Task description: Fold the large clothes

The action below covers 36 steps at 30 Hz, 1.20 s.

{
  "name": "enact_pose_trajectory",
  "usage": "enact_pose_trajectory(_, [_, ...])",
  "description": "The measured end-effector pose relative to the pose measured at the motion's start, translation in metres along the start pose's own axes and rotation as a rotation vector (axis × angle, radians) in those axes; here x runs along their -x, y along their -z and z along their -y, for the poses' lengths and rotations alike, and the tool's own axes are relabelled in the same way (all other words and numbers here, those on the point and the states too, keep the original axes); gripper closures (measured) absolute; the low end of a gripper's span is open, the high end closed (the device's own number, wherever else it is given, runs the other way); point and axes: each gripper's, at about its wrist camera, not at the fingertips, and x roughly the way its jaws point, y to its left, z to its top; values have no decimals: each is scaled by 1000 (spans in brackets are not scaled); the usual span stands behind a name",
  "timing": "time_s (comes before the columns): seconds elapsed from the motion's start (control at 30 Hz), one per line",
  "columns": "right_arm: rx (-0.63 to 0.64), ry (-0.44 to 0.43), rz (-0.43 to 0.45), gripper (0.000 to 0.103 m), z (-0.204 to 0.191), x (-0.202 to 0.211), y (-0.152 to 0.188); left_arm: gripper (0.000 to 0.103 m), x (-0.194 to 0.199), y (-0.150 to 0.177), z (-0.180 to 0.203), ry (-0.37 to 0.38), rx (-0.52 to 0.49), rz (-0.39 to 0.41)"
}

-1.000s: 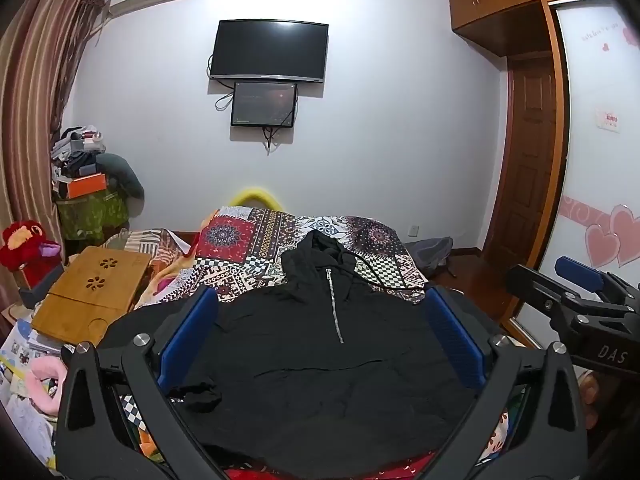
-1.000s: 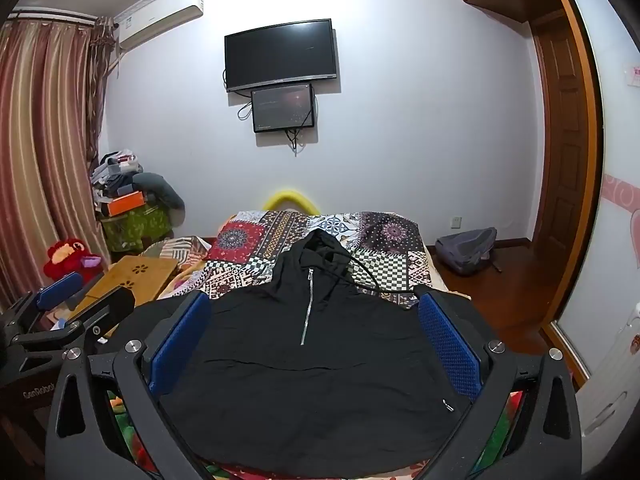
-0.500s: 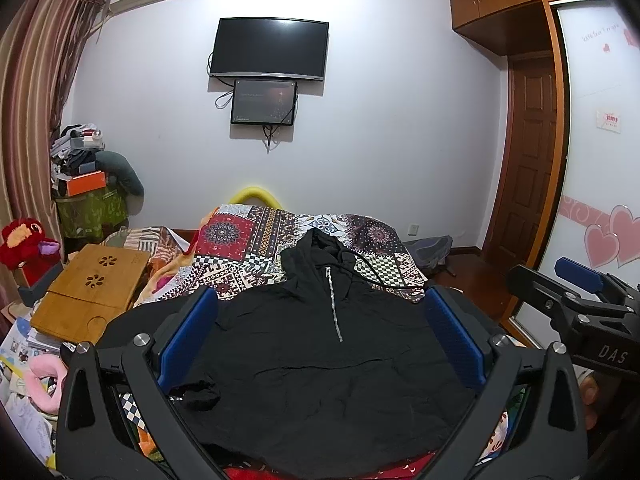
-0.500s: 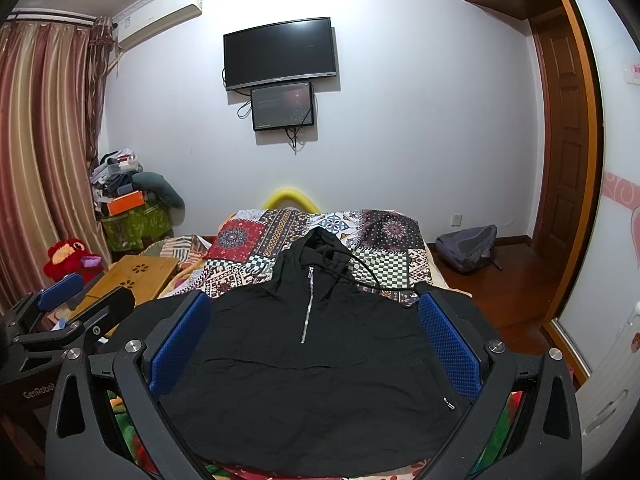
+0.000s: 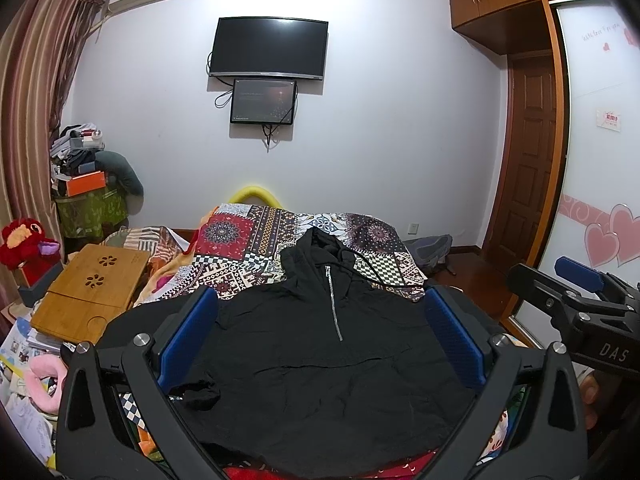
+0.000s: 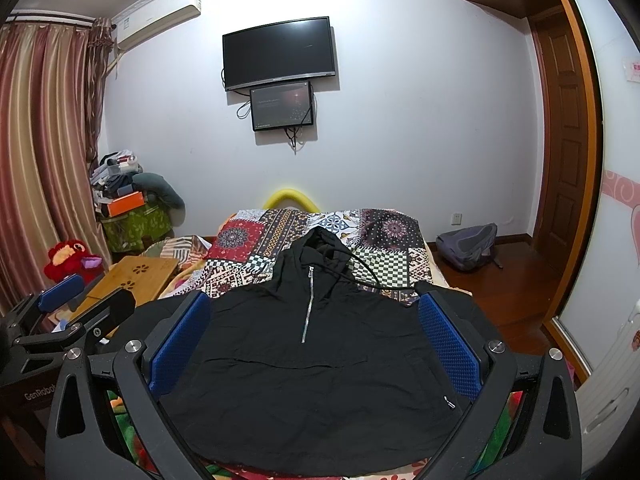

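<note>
A black hooded pullover (image 5: 320, 364) with a short silver zip lies flat, front up, on the patchwork bedspread (image 5: 256, 240), hood pointing to the far wall. It also shows in the right wrist view (image 6: 308, 372). My left gripper (image 5: 320, 336) is open and empty, held above the garment's near part. My right gripper (image 6: 312, 336) is open and empty too, above the same area. Each gripper appears at the edge of the other's view: the right gripper (image 5: 576, 300), the left gripper (image 6: 68, 316).
A wooden lap desk (image 5: 92, 296) and papers lie left of the bed. A red plush toy (image 6: 68, 260) and a heap of clothes (image 6: 128, 200) stand by the curtain. A grey backpack (image 6: 468, 246) lies on the floor near the wooden door (image 6: 568, 140).
Both grippers have barely shifted; the views tilt slightly. The pullover lies as before.
</note>
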Motion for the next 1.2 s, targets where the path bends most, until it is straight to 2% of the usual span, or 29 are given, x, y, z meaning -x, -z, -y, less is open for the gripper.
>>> enact_pose_trajectory(0.7, [-9, 0, -7, 0, 0, 1, 4, 0, -1, 2, -1, 0, 1, -6])
enact_pose_trajectory(1.2, [-19, -2, -55, 0, 4, -21, 6, 0, -20, 3, -9, -10, 16, -43])
